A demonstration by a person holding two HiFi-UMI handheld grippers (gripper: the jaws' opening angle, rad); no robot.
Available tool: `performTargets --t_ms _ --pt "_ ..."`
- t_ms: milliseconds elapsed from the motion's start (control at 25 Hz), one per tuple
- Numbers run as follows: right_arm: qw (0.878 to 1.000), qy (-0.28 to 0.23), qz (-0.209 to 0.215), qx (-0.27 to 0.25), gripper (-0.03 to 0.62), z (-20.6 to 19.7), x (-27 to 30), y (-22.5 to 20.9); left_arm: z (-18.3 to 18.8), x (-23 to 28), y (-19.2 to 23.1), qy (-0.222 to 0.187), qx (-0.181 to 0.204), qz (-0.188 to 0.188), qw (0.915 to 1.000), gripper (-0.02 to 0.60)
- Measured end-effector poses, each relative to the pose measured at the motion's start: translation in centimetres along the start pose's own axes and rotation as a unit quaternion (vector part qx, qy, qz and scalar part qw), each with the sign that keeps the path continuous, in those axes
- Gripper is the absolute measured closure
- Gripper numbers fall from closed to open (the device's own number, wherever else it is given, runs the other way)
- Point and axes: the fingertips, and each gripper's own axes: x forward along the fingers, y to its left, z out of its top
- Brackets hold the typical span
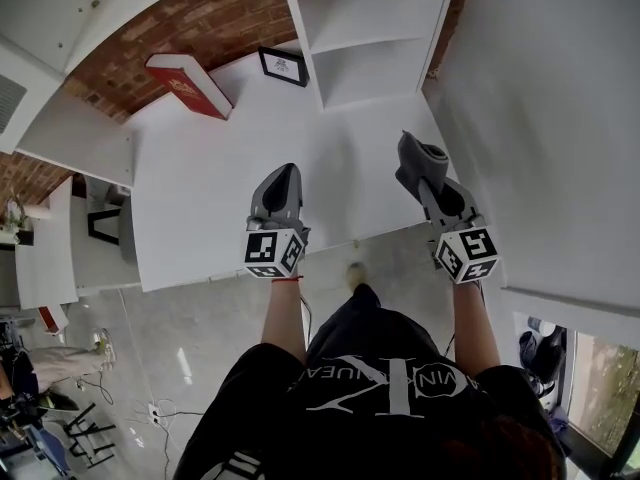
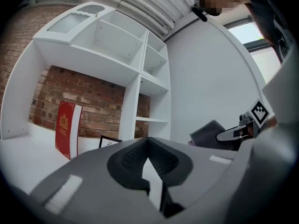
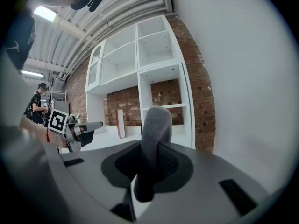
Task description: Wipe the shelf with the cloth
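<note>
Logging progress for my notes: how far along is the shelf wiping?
Done: the cloth is clamped in the right gripper. In hand: it is held over the white shelf surface; contact isn't clear. Remaining: the wiping itself, no wiped area shows. The left gripper is shut, empty.

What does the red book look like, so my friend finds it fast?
Look at the wide white shelf top in front of the brick wall. At its back stands the red book, by the bricks, left of a small black-framed picture. It's the only red thing there.
</note>
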Motion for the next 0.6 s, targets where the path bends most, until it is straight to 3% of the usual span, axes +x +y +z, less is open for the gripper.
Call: performTargets --t_ms 600 --pt "0.996 0.063 0.053 -0.018 0.536 -1.0 10.6 -2.2 -2.5 5.3 2.2 0.013 -0.008 0.029 0.9995 0.571"
